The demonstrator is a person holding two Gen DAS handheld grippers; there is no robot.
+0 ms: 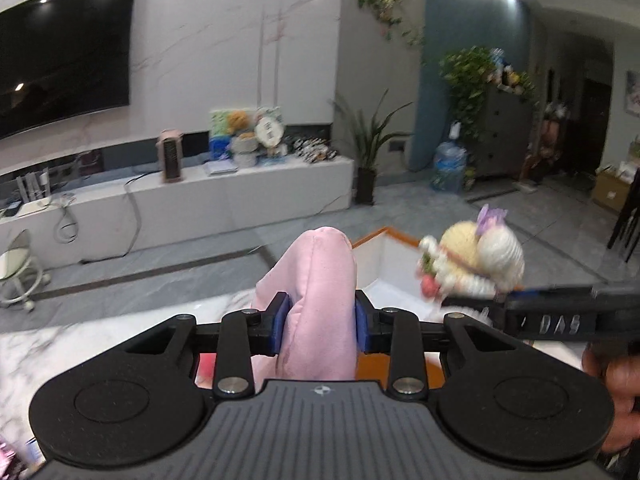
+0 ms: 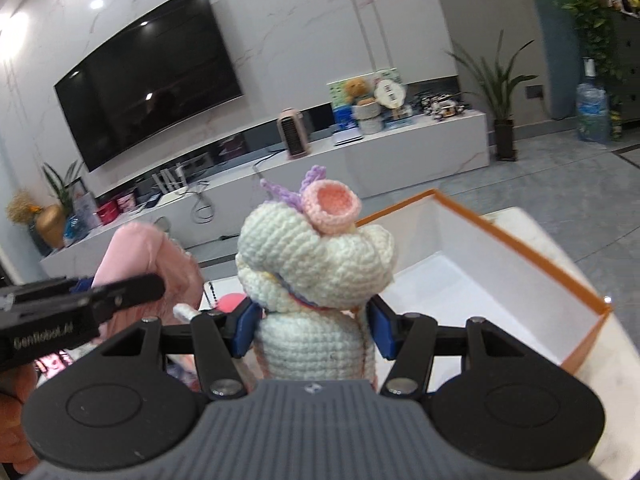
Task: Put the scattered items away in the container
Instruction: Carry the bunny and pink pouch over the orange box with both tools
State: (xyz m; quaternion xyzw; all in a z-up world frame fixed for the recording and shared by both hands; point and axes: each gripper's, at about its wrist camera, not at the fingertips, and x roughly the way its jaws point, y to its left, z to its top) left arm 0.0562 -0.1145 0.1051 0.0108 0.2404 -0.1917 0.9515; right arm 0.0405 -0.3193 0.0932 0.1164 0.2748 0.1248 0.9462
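While both jaws are gripping toys, soft pink plush (image 1: 316,280) left, cream crocheted doll (image 2: 316,280) right, both are hanging near the orange-rimmed white box (image 2: 520,240); next is lowering in, releasing.

The plush toy (image 1: 316,300) sits between the left claw's (image 1: 322,320) pads, left of the crocheted doll (image 2: 316,280) clamped in the right claw (image 2: 314,330). The box (image 2: 520,240) stands on the desk (image 2: 608,344) just beyond both, to the right.
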